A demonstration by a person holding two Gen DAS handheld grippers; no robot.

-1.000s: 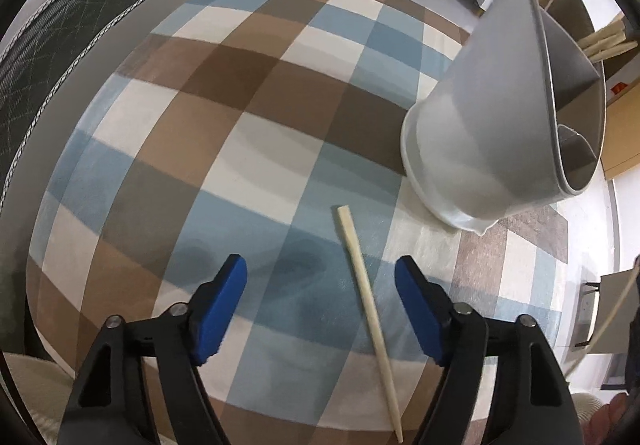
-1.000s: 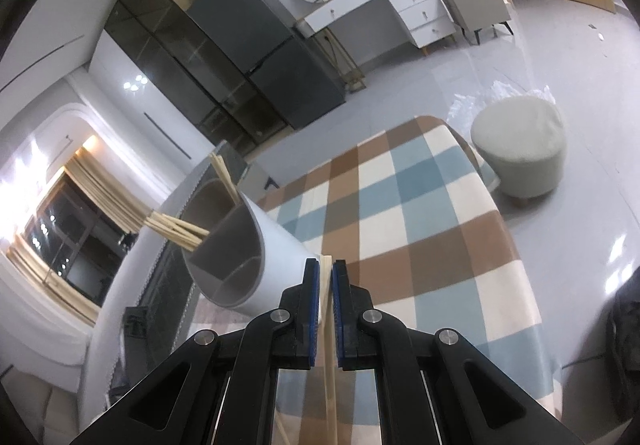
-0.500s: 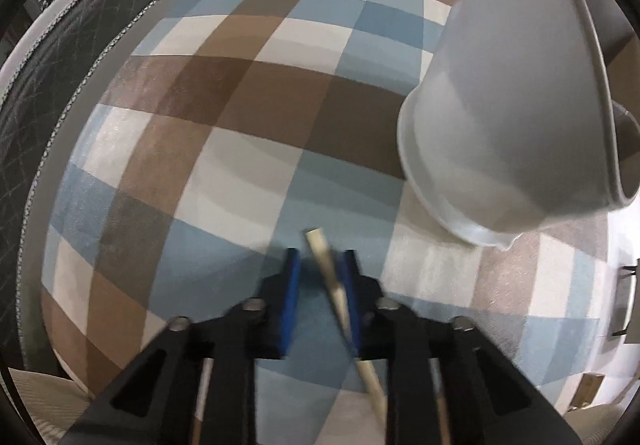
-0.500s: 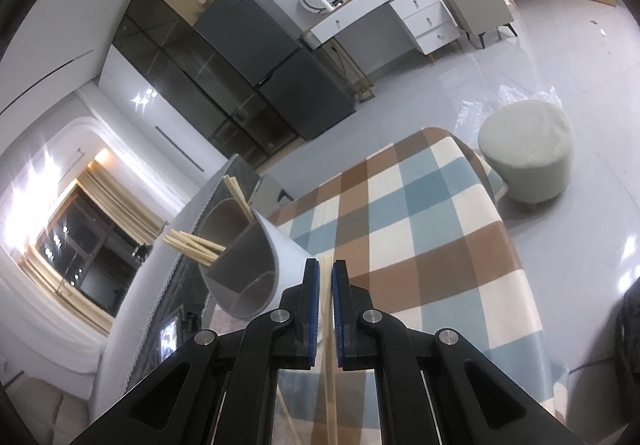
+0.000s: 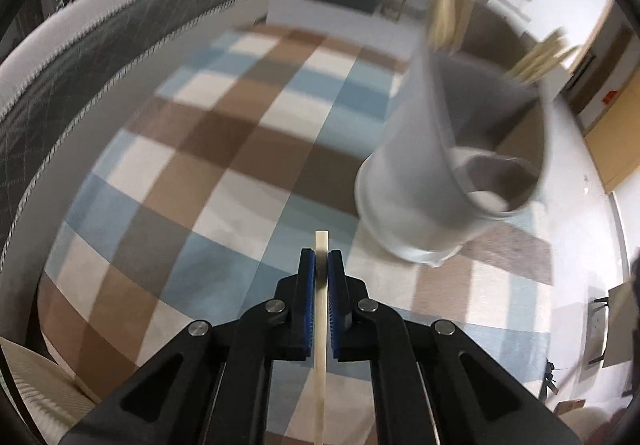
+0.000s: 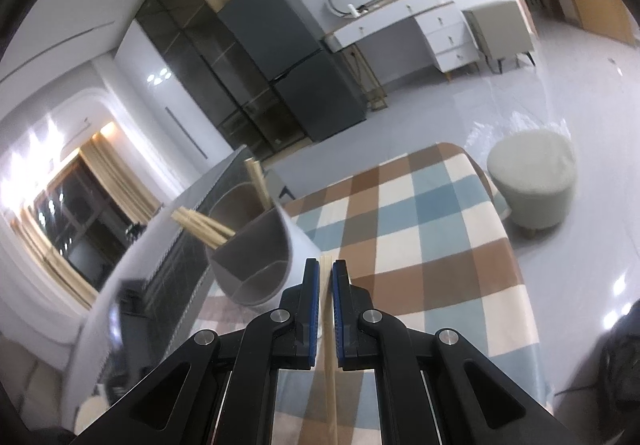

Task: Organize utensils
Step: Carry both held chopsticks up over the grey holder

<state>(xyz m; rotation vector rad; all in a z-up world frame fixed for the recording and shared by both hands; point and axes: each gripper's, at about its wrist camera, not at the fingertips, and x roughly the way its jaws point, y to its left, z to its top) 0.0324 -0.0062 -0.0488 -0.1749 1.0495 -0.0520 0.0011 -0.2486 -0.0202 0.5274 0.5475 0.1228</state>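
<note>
Two chopsticks, one clamped in each gripper, over the checked cloth of the worktop (image 5: 224, 173).

The left gripper (image 5: 321, 265) has just closed its blue pads on a pale chopstick (image 5: 321, 325) — the square end pokes out past the tips toward 12 o'clock and the rest runs down between the black arms. A grey holder (image 5: 432, 181), blurred, stands on the cloth at about 2 o'clock from those tips, with more sticks (image 5: 536, 61) leaning out of its top. In the right wrist view the right gripper (image 6: 326, 277) is likewise clamped on a second chopstick (image 6: 330, 357), and the same holder (image 6: 256, 257) sits at 10 o'clock, just beside the tips — sticks (image 6: 204, 225) fanned out of its far compartments.
</note>
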